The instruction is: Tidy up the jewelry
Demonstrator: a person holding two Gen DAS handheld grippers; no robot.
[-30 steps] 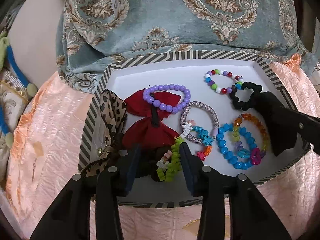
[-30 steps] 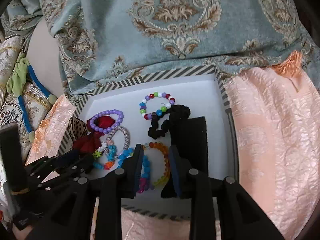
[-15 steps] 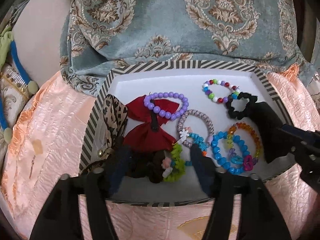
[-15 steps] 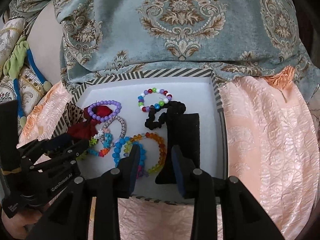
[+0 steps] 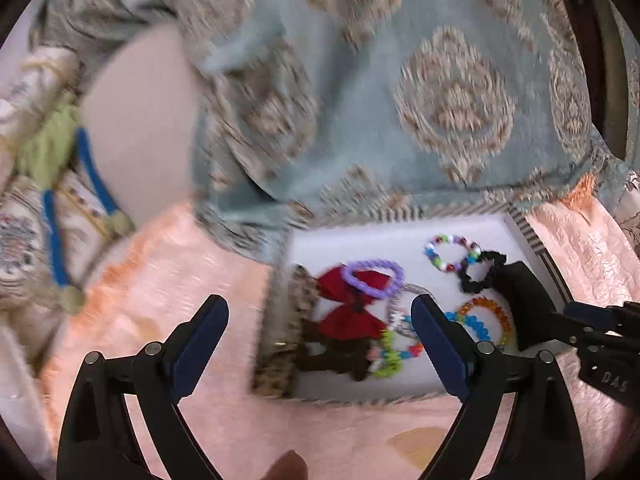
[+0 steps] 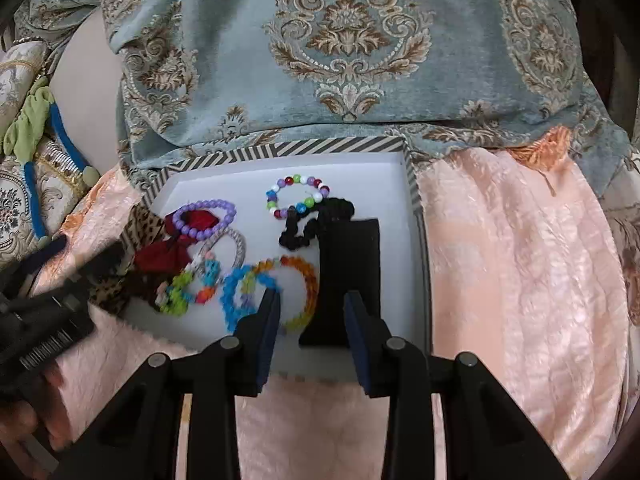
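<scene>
Right wrist view is showing the black pad (image 6: 347, 276) lying in the tray (image 6: 414, 196), long axis running away from the right gripper (image 6: 312, 320); both grippers' jaws are gaping, empty.

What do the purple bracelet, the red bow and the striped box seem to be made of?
Purple bracelet: probably plastic beads, smooth and round with a slight sheen.
Red bow: fabric, matte, with soft folds.
Striped box: likely cardboard, with thin stiff walls, a printed stripe pattern and a plain white inside.

Left tool (image 5: 320, 324) has its fingers spread wide, empty; right tool (image 6: 312, 312) is parted narrowly, empty
</scene>
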